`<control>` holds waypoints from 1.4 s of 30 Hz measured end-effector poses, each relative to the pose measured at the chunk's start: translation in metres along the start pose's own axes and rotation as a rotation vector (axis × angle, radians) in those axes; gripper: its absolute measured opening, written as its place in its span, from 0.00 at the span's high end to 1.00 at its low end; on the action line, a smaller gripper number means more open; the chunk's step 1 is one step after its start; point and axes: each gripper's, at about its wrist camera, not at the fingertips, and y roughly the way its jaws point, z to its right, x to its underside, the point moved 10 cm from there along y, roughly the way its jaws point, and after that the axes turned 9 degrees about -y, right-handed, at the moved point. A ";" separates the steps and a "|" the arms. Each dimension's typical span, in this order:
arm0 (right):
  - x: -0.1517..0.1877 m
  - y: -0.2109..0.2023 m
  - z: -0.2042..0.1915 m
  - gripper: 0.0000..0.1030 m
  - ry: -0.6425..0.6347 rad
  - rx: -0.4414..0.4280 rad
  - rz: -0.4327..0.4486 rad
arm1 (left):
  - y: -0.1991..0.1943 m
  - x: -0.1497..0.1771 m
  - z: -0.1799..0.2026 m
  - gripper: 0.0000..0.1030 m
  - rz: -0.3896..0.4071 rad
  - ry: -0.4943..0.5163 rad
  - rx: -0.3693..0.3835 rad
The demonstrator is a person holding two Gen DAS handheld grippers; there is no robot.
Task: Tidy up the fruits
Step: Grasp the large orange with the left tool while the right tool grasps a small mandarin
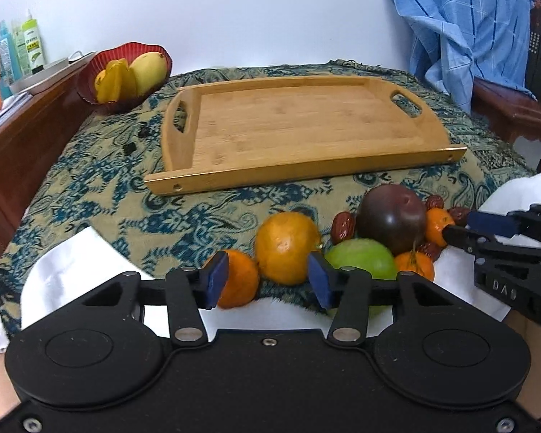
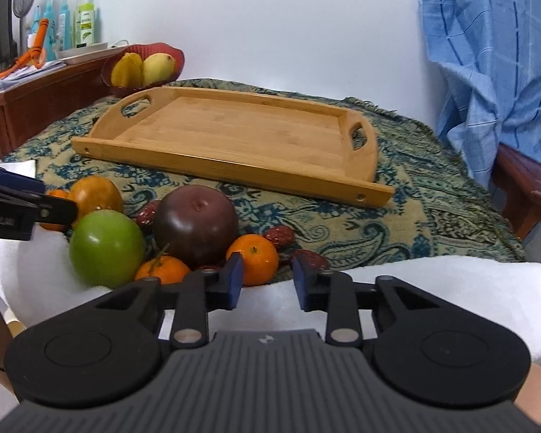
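The step looks like the first pick from the fruit heap, bound for the wooden tray (image 1: 299, 175). The tray lies flat in the middle of the counter (image 1: 90, 195), its long axis running left to right across both views and a cut-out handle at each end. All the loose fruit sits bunched at the near edge, between the tray and the tongs, partly on a white towel (image 2: 414, 288).

The dark purple fruit (image 1: 391, 218) is the biggest and sits at the back of the heap. It is round with no real long axis, and its dimple is turned up and toward the cameras. The green apple (image 1: 360, 258) rests touching it in front, and the orange (image 1: 286, 247) is just to the left; both are round too.

The left tongs (image 1: 268, 279) stand partly apart with a clear gap. One pad overlaps a mandarin (image 1: 240, 283) and the other pad is free, so they hold nothing.

The right tongs (image 2: 267, 281) are drawn narrow, with towel showing between the pads. A second mandarin (image 2: 258, 259) lies just past the left pad, unclamped.

To do the pick well, I would centre each mandarin between the pads before closing and grip across its widest part. Lifting straight up should keep the neighbours from rolling.

The dried red dates are the only oblong pieces. One (image 1: 343, 226) leans nearly upright against the purple fruit, and another (image 2: 279, 237) lies crosswise. They are best pinched across the short axis.
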 end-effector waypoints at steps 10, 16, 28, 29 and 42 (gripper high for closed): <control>-0.001 0.012 -0.004 0.55 0.023 -0.050 -0.014 | 0.017 -0.007 0.006 0.53 0.011 -0.020 0.032; -0.005 0.017 -0.005 0.50 0.006 -0.044 -0.002 | 0.024 -0.010 0.009 0.44 0.022 -0.018 0.035; -0.004 0.019 -0.004 0.47 0.013 -0.059 -0.014 | 0.032 -0.011 0.016 0.52 0.011 0.021 0.045; -0.004 0.020 -0.003 0.47 0.014 -0.060 -0.013 | 0.034 -0.011 0.016 0.54 0.002 0.014 0.050; -0.006 0.015 0.002 0.66 0.043 -0.032 -0.013 | 0.026 -0.015 0.007 0.57 -0.028 -0.079 0.068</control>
